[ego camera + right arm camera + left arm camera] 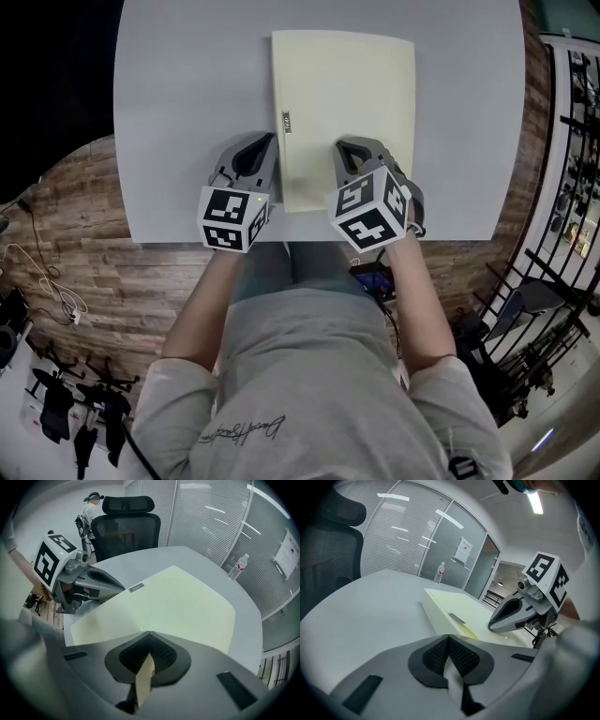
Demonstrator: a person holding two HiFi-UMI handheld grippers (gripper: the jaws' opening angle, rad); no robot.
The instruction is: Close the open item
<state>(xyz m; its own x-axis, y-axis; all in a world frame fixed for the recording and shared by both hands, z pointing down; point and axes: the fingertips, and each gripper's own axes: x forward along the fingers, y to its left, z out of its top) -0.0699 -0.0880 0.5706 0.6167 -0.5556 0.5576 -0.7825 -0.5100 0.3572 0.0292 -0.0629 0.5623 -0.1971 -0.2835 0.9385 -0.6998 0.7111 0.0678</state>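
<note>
A pale yellow folder lies flat and closed on the grey table, with a small label on its left spine edge. My left gripper is shut with nothing in it, and its tips sit on the table just left of the spine. My right gripper is also shut and empty, over the near part of the cover. In the left gripper view the folder lies ahead, with the right gripper over it. In the right gripper view the cover fills the middle, and the left gripper is at its far edge.
A water bottle stands near the table's far edge, in front of glass walls with blinds. A black office chair is pulled up at one side, and a person stands behind it. The table's near edge is close to my body.
</note>
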